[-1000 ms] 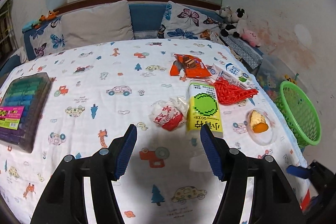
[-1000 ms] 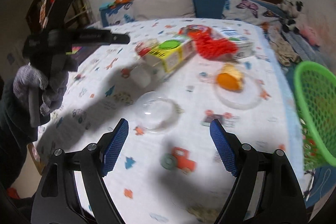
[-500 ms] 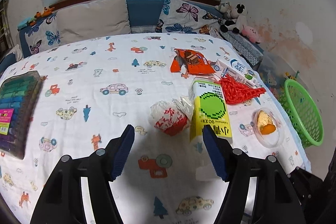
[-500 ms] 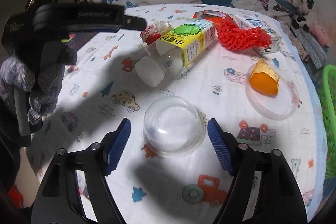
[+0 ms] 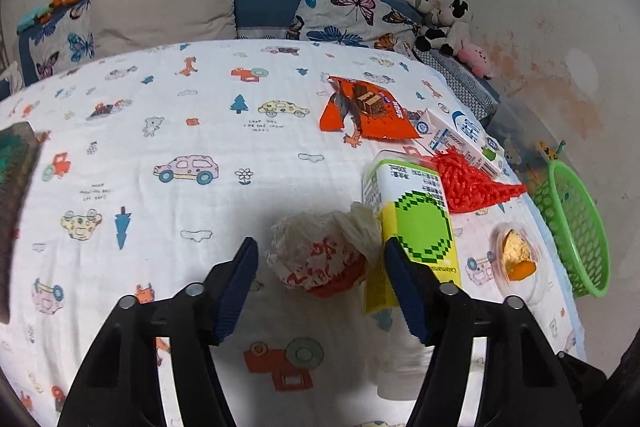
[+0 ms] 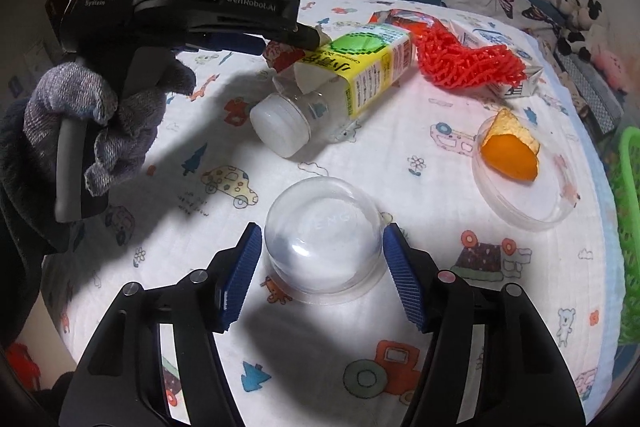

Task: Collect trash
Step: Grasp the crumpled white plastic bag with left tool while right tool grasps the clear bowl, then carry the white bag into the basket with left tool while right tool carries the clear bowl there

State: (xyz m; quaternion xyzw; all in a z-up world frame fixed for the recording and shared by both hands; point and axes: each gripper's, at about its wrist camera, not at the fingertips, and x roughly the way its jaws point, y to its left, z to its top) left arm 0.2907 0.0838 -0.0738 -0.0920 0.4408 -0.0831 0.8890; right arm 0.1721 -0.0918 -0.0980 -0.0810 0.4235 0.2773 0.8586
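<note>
A crumpled red-and-white wrapper (image 5: 320, 259) lies on the printed cloth (image 5: 180, 207), between the fingers of my left gripper (image 5: 319, 243). Its jaws are closing, and a thin gap still shows on each side. Right of the wrapper lies a bottle with a yellow-green label (image 5: 416, 227). In the right wrist view a clear plastic cup (image 6: 324, 251) sits upside down between the blue pads of my right gripper (image 6: 322, 227). Those jaws are also closing and stand just beside the cup's wall. The left gripper (image 6: 308, 37), held by a gloved hand (image 6: 96, 115), reaches over the bottle (image 6: 344, 75).
An orange snack bag (image 5: 368, 111), a red mesh net (image 5: 472, 183) and a milk carton (image 5: 460, 135) lie further back. A clear lid with orange peel (image 6: 516, 163) sits right. A green basket (image 5: 580, 227) stands off the right edge. A dark box (image 5: 16, 187) lies far left.
My left gripper moved forward and down until its fingers flank the wrapper. My right gripper came down around the clear cup and its jaws narrowed.
</note>
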